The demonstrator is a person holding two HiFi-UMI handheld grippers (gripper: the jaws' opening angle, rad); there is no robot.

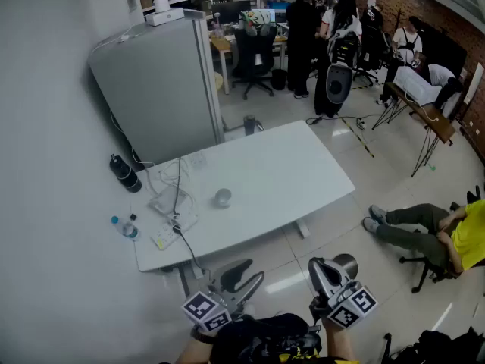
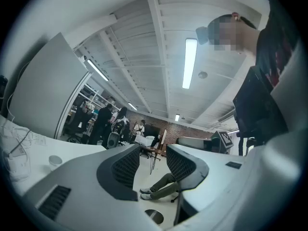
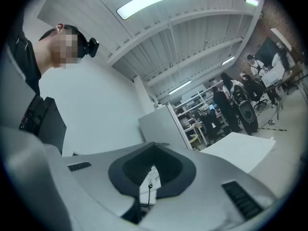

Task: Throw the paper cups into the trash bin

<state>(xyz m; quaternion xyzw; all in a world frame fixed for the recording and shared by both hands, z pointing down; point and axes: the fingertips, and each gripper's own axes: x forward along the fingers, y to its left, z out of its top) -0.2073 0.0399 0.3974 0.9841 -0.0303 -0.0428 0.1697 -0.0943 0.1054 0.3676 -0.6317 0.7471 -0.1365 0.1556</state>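
Left gripper (image 1: 244, 275) (image 2: 153, 150): jaws released, wide apart, nothing between them. Through the gap I only see floor, the legs of a seated person (image 1: 424, 230) (image 2: 161, 186), and low in the gap the round top of the bin (image 2: 154, 215). Right gripper (image 1: 322, 268) (image 3: 154, 153): jaws clenched, tips together, gripping nothing; a thin slit between the pads shows a bit of table with a cable (image 3: 150, 189). Paper cup (image 1: 222, 197) (image 2: 55, 161) stands upright on the white table (image 1: 288, 173) (image 2: 72, 150) (image 3: 240, 148), well ahead of both jaw pairs and touching neither; in the left gripper view it sits far outside the left jaw, not in line with the gap. From the head view the bin (image 1: 346, 262) is just beyond the right jaws' tips, slightly to their outer side, on the floor off the table's near edge. Loose cables (image 1: 178, 196) lie on the table beside the cup, further from the right jaws. Both grippers hover off the table's near edge, pointing toward it.
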